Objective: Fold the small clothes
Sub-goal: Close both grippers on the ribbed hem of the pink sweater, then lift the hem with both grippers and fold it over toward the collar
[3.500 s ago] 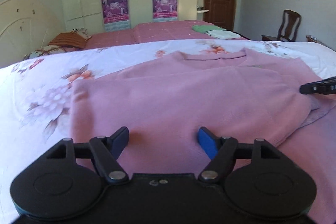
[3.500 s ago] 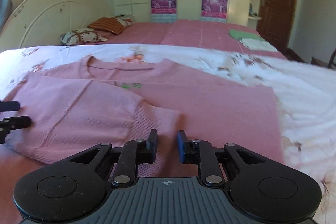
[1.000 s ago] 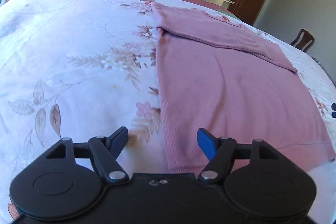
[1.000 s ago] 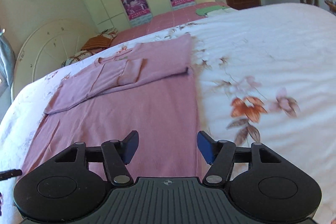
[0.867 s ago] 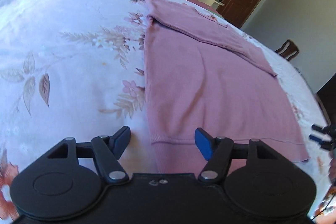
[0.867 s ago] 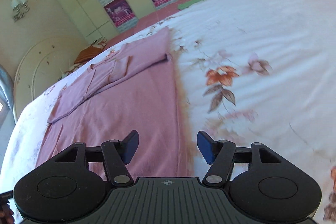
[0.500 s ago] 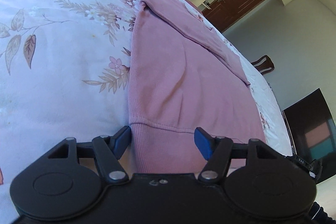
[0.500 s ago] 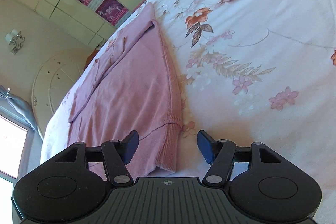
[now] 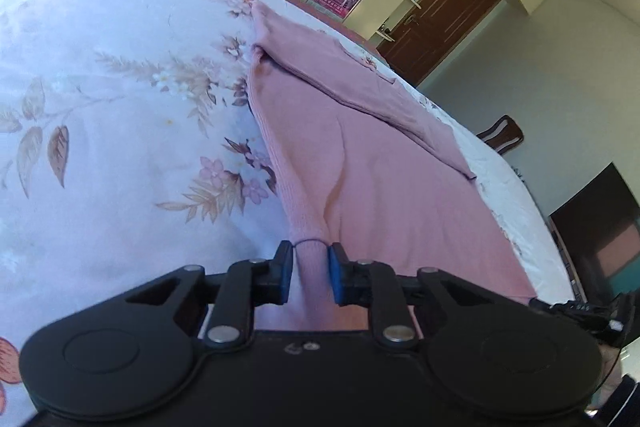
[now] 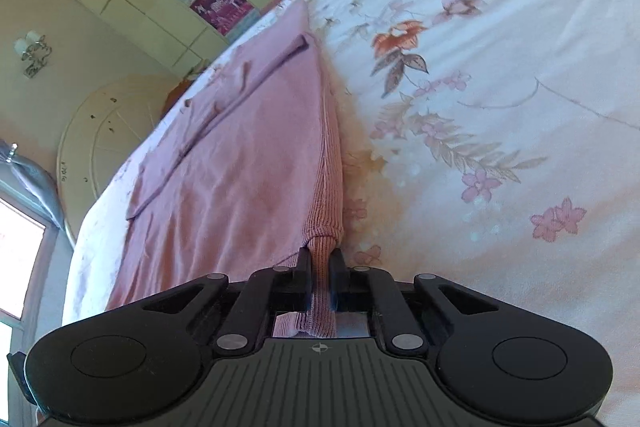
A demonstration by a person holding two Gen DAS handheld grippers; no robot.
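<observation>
Both jaws have just been closing: the left gripper (image 9: 309,269) now pinches one hem corner of the sweater (image 9: 372,163) lying on the bed (image 9: 100,131), the right gripper (image 10: 319,273) the other, apparently ready to fold upward.

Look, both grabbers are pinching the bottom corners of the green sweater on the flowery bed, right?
Almost. The sweater is pink, not green, as both wrist views show. The rest holds: the left gripper and the right gripper have just closed, each pinching a bottom corner of it, and it lies on the flowery bedspread.
</observation>
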